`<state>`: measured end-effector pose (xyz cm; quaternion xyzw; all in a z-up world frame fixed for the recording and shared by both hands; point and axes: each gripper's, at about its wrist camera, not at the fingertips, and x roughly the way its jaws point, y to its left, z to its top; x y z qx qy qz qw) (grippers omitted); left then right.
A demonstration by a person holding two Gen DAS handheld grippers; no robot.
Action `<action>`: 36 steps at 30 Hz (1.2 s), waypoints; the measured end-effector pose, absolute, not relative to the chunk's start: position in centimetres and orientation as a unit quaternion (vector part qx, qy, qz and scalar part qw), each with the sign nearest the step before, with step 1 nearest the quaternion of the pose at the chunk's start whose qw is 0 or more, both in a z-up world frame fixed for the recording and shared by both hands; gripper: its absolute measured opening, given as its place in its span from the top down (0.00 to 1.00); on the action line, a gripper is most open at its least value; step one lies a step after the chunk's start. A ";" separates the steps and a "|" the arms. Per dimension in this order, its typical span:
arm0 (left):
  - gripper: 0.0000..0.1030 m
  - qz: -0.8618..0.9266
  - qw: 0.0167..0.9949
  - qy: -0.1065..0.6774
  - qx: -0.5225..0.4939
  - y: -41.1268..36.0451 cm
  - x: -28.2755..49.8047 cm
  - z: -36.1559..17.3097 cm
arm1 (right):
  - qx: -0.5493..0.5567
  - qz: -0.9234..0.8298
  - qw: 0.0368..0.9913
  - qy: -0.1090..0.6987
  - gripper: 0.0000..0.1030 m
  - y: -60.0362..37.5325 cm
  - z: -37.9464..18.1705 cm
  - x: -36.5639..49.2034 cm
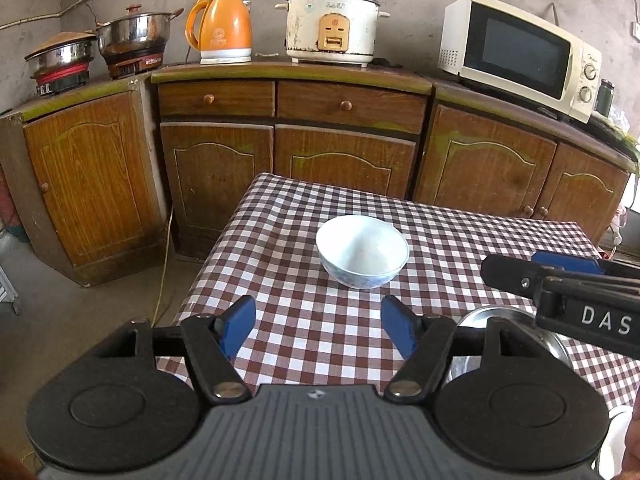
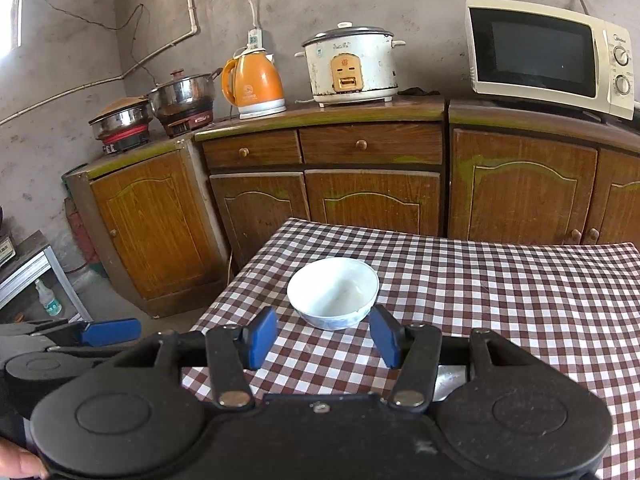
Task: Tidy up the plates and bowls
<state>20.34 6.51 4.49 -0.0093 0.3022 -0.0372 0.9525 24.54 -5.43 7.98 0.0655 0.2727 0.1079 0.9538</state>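
A white bowl [image 1: 362, 252] [image 2: 333, 292] with a blue pattern outside stands upright and empty on the brown-and-white checked table [image 1: 320, 208] [image 2: 500, 280]. My left gripper [image 1: 319, 320] hovers just short of the bowl, open, with nothing between its blue pads. My right gripper [image 2: 324, 332] is open too, its pads close to the bowl's near side but not touching it. Each gripper shows in the other's view: the right one [image 1: 520, 270] reaches in from the right, the left one [image 2: 80, 330] from the left. A shiny steel plate [image 1: 516, 324] [image 2: 450, 378] lies on the near right, partly hidden under the grippers.
Wooden cabinets [image 1: 340, 152] run behind the table, carrying two steel pots [image 1: 136, 38], an orange kettle [image 1: 222, 30], a white rice cooker [image 1: 332, 24] and a microwave [image 1: 520, 52]. The table's left edge drops to a concrete floor [image 1: 100, 312]. A white object [image 1: 616, 432] sits at the bottom right.
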 end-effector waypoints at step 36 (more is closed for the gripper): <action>0.28 -0.026 0.948 0.316 -0.002 6.4 27.3 2.3 | 0.075 0.088 0.950 0.290 0.37 -6.6 4.6 32.1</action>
